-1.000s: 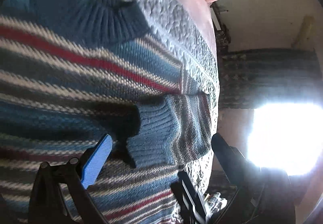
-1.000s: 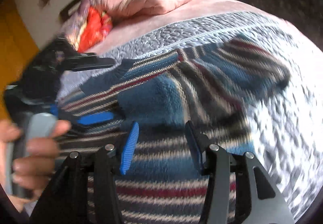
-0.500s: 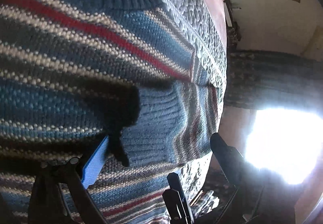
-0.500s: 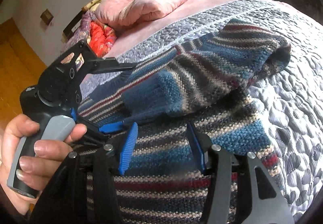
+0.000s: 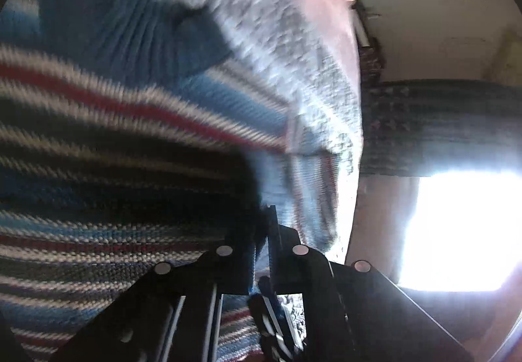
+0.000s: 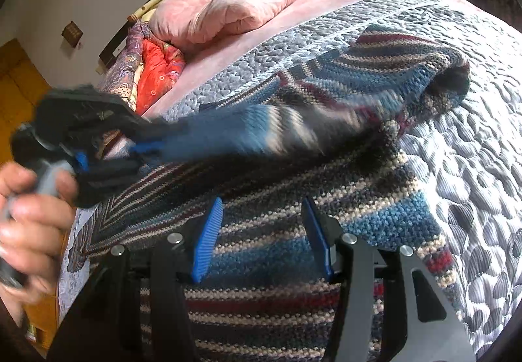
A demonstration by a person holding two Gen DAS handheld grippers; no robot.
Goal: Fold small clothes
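Striped knitted sweater (image 6: 293,231) lying on a bed, one sleeve (image 6: 261,130) lifted across it.

The sweater is a chunky knit in bands of blue, dark grey, cream and dark red, with a plain blue ribbed collar (image 5: 124,32). Its body lies spread flat on a grey quilted bedspread (image 6: 473,182). One sleeve, ending in a solid blue ribbed cuff (image 6: 212,130), is raised off the body and drawn sideways over it, blurred in the view. At the shoulder the knit bunches into a rounded fold (image 6: 440,78). The cuff end is pinched between closed jaws of the left gripper (image 5: 261,231).
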